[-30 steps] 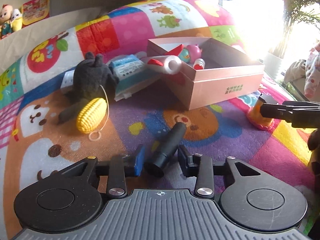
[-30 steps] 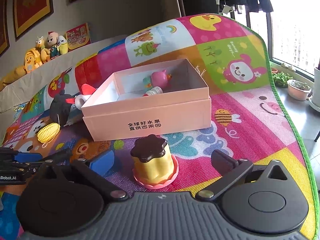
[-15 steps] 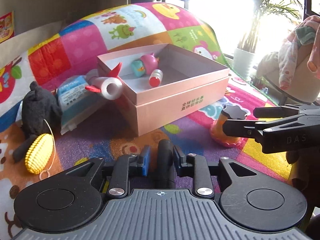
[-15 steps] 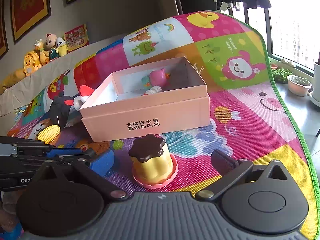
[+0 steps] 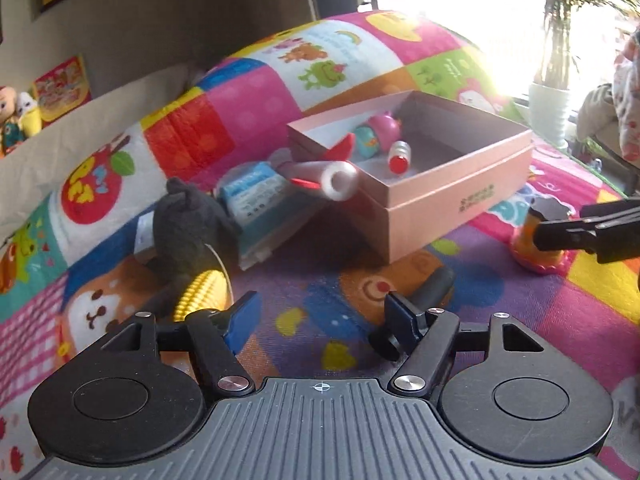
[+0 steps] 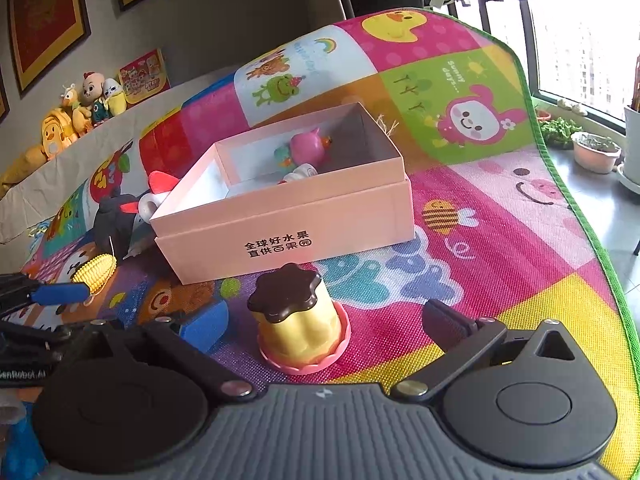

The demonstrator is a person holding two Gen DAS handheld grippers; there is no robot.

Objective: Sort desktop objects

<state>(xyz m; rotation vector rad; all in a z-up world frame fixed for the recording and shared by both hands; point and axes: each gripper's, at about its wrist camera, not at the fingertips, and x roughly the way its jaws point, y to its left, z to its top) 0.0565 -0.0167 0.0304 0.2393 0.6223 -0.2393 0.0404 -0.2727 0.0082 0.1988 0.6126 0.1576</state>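
Now my left tongs [image 5: 320, 316] are opening, black tube [image 5: 424, 300] loose against one finger, while my right tongs [image 6: 324, 324] stand wide around the pudding toy [image 6: 298, 320].

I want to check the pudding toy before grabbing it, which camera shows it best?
The right wrist view: the pudding toy stands whole and close between the open fingers of the right gripper. In the left wrist view it sits small at the right edge, partly hidden behind that gripper's finger.

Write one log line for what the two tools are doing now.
left tool: opening, black cylinder loose | right tool: open around pudding toy
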